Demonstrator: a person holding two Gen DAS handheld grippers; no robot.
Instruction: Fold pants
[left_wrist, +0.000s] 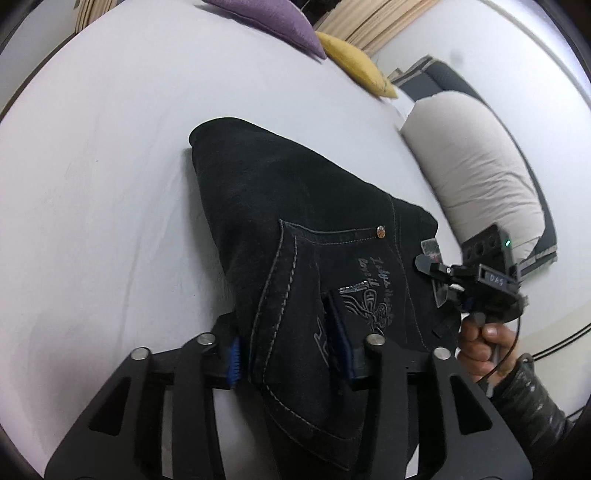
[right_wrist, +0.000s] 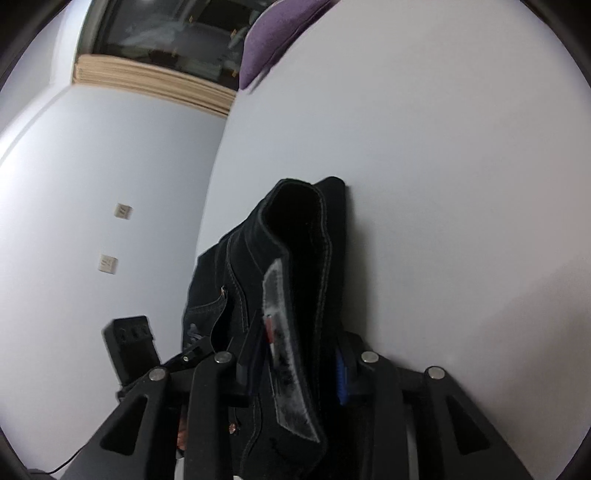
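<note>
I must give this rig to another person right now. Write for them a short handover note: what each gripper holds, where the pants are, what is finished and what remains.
Left gripper: shut on the black pants, gripping at the back pocket with the embroidery.
Right gripper: shut on the waistband, beside the white inner label.
Pants: already doubled into a thick bundle; the far folded end rests on the white bed sheet, the near end is raised in both grippers.
Done: at least one fold.
Left: probably lay the held end down or over for a last fold, smooth it, then open both grippers.
Nearby: purple cushion, yellow cushion, beige pillow.
</note>
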